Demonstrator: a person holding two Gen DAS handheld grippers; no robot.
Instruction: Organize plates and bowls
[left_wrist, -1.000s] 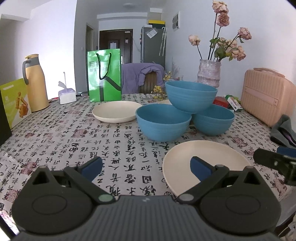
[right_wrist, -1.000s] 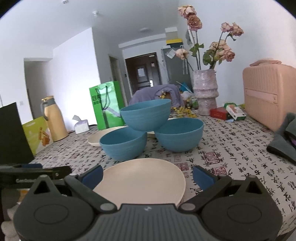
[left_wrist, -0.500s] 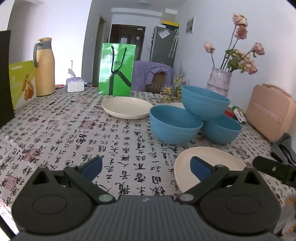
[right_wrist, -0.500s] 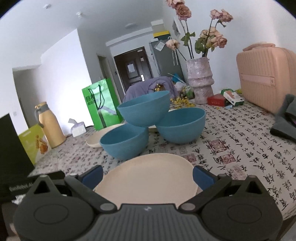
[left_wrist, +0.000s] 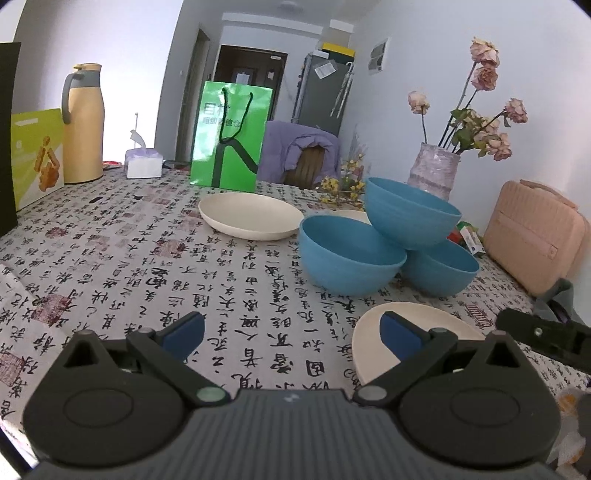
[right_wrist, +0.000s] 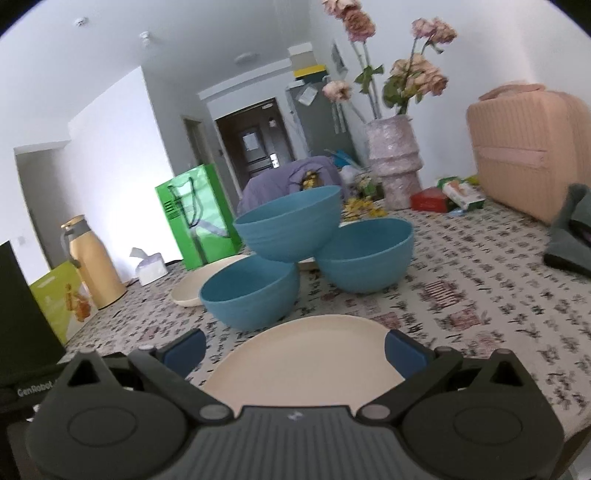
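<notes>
The table (left_wrist: 110, 258) is covered with a pale cloth printed with black calligraphy characters and dull red seal stamps, and it stands in a room with white walls, a dark door and a grey refrigerator (left_wrist: 325, 92) far ahead of both claws. The left claw (left_wrist: 291, 332) is released, its blue-padded fingers wide apart above the cloth and holding nothing. Just ahead of its right finger lies a round, flat, matte cream plate (left_wrist: 443, 325). Further ahead and a little to the right stand three smooth blue plastic bowls (left_wrist: 351, 254): two on the table side by side, the third tilted on top of their rims. Ahead, beyond the bowls to the left, is a second cream shallow plate (left_wrist: 251, 218), and behind it a glossy green paper bag (left_wrist: 231, 136) with black cord handles. Far left of this claw stand a tall tan thermos jug (left_wrist: 83, 125) and a white tissue box (left_wrist: 143, 162). To the right are a ribbed pink hard case (left_wrist: 532, 232) and a pale textured vase with dried pink roses (left_wrist: 436, 170). The right claw (right_wrist: 293, 349) is also released and empty; the near cream plate (right_wrist: 306, 354) lies between its open fingers, low and close, but I cannot tell whether they touch it. This view is somewhat blurred.
</notes>
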